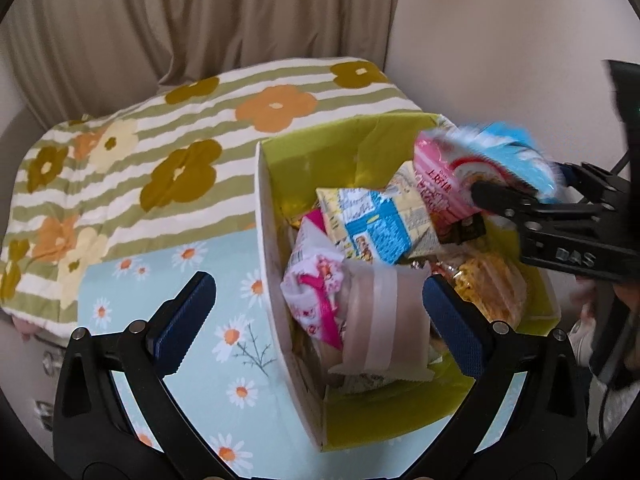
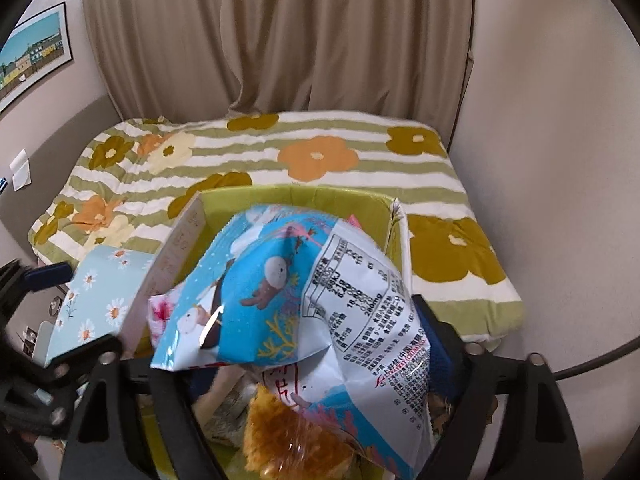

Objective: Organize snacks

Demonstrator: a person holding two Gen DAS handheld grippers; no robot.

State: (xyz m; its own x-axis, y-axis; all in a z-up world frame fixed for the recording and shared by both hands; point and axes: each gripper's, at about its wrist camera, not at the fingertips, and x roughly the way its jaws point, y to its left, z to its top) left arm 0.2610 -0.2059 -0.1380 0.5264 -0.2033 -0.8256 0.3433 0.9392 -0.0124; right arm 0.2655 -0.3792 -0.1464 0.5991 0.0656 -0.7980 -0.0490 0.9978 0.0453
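Clamped on a blue and white snack bag, our right claw holds it over the box, with the bag filling the view from nine to three o'clock. On its white back we read a nutrition table and lines of Chinese print, with "280mg" legible; the front shows cartoon animals on blue. From the left wrist view the same bag sits at two o'clock, pink and blue, pinched in the right claw, whose black arm bears the letters "DAS".

Our left claw stands wide apart, gripping nothing, one blue pad outside the box wall at eight o'clock and the other inside at four o'clock.

Between them, the box has a daisy print outside and a yellow-green lining. Inside we see a beige striped packet beside the inner pad, a pink and white bag, and a yellow and blue packet toward twelve o'clock. Its print is too small to read.

Beyond lies a striped flowered blanket.
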